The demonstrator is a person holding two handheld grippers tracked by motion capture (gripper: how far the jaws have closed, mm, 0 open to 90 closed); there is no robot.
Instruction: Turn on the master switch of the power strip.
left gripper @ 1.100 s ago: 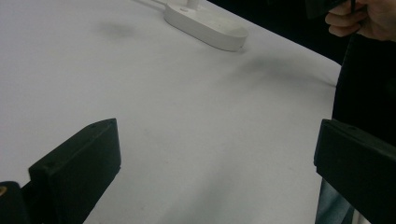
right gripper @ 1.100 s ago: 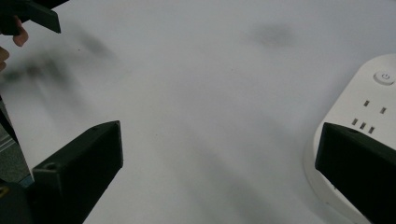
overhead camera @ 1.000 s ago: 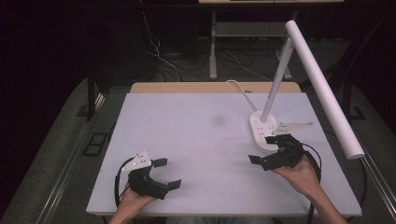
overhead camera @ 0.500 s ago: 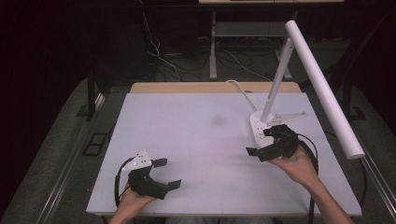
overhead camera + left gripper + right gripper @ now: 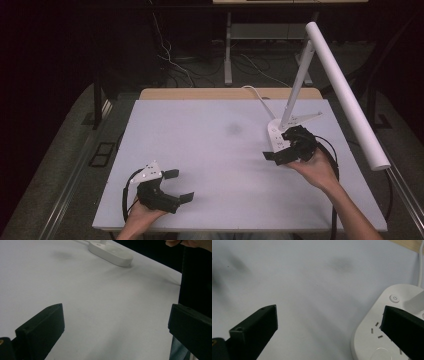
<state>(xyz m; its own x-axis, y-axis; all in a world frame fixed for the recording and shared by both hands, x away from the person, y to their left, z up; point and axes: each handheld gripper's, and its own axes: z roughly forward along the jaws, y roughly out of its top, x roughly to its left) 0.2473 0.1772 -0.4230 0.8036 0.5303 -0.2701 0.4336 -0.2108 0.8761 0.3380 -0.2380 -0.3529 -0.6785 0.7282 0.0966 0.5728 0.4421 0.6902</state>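
Note:
A white desk lamp stands at the table's right side, its oval base [image 5: 276, 136] carrying a slanted pole [image 5: 297, 80] and a long tube head [image 5: 350, 95]. My right gripper [image 5: 278, 145] is open and hovers right at the base's near end, its jaws wide apart with nothing between them. In the right gripper view the base [image 5: 384, 325] lies under the right jaw, with its power button [image 5: 395, 298] just ahead of it. My left gripper [image 5: 179, 185] rests open near the front left edge, far from the lamp. The left gripper view shows the base [image 5: 110, 251] far ahead.
The white table top [image 5: 200, 135] has a faint grey smudge [image 5: 234, 129] at its middle. The lamp's white cable [image 5: 255, 92] runs off the far edge. The tube head overhangs the table's right edge. Dark floor, cables and a desk frame lie beyond.
My right gripper has moved forward and a little left, up to the near end of the lamp base. The left gripper has stayed where it was.

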